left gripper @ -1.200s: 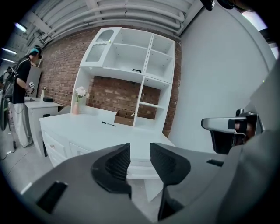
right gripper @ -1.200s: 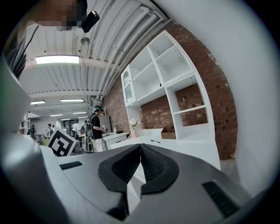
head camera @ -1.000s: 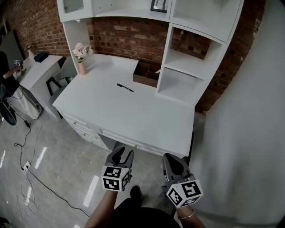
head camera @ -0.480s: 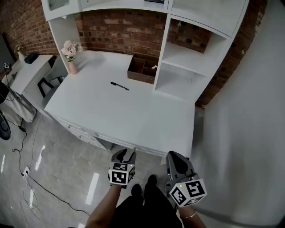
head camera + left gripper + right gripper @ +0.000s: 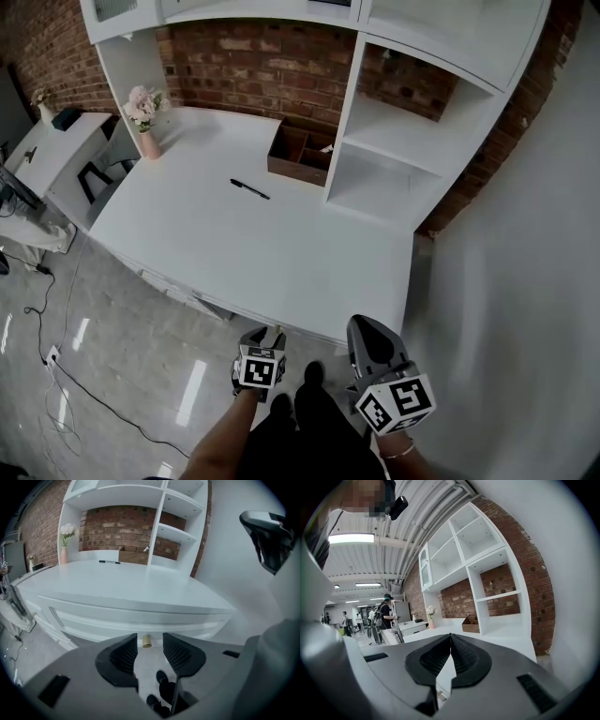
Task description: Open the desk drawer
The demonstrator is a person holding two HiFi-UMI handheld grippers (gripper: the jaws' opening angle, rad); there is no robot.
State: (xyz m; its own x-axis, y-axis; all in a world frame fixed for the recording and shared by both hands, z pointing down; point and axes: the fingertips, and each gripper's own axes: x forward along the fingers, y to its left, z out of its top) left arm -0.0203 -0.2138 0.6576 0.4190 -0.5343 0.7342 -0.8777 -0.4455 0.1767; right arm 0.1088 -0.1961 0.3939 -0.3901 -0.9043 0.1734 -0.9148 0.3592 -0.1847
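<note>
The white desk (image 5: pixel 262 246) fills the middle of the head view. Its long drawer front (image 5: pixel 140 619) runs under the top, with a small brass knob (image 5: pixel 146 641) at the centre, the same knob (image 5: pixel 277 330) showing at the desk's front edge. My left gripper (image 5: pixel 262 337) is angled down at the knob, and its jaws have just been opening. In its own view the left gripper (image 5: pixel 149 637) stands open; the knob shows in the gap at the tips and no pad touches it. My right gripper (image 5: pixel 364 328) hangs beside the desk's front right, shut and empty (image 5: pixel 450 637).
On the desk lie a black pen (image 5: pixel 249 189), a brown wooden organizer (image 5: pixel 300 155) and a pink vase of flowers (image 5: pixel 143 117). A white shelf unit (image 5: pixel 394 159) stands at its back. Side drawers (image 5: pixel 178 291) are on the left, a grey wall (image 5: pixel 525 309) on the right, and people (image 5: pixel 386 616) far off.
My left gripper has sunk and tipped downward, coming in close to the brass knob under the desk's edge. The right gripper has shifted slightly and stays shut.
</note>
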